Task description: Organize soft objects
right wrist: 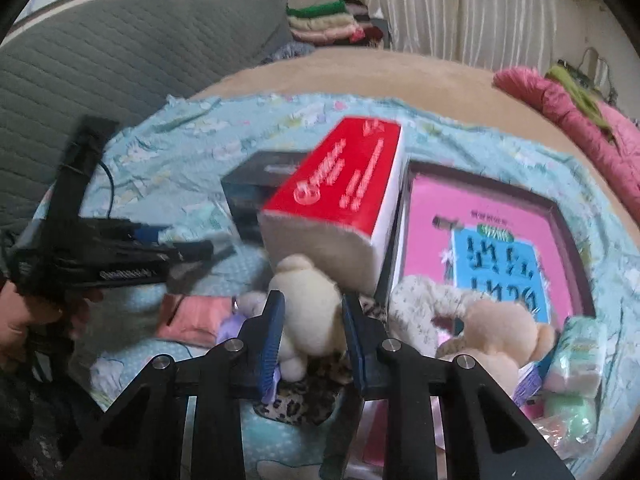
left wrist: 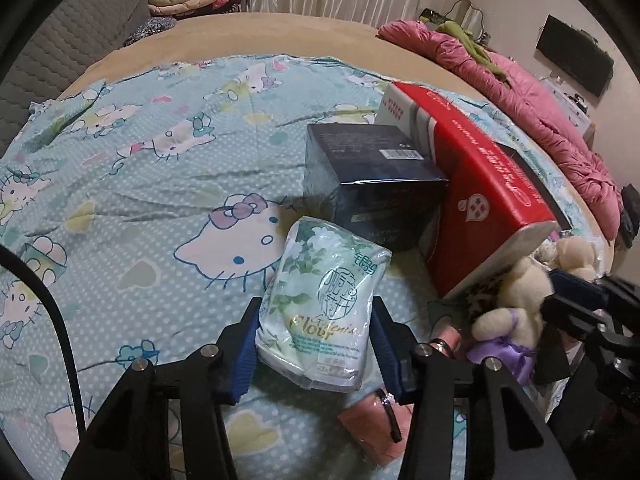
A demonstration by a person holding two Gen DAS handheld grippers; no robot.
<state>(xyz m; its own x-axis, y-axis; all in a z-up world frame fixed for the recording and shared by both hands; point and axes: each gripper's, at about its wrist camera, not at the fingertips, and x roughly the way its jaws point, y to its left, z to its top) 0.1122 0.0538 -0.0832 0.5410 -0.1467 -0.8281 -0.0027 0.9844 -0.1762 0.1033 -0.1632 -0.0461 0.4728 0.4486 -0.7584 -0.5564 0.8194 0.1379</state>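
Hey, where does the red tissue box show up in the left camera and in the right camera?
Left wrist view: red tissue box at right of centre, leaning on the dark blue box.
Right wrist view: centre, above the cream teddy bear in the right gripper.
Shared landmark: pink quilt, far right in both.

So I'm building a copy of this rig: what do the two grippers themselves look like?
Both the left gripper and right gripper are matte black angular linkages with silver pivot bolts and ribbed blue pads on the fingers. A thin black cable loops beside the left one.
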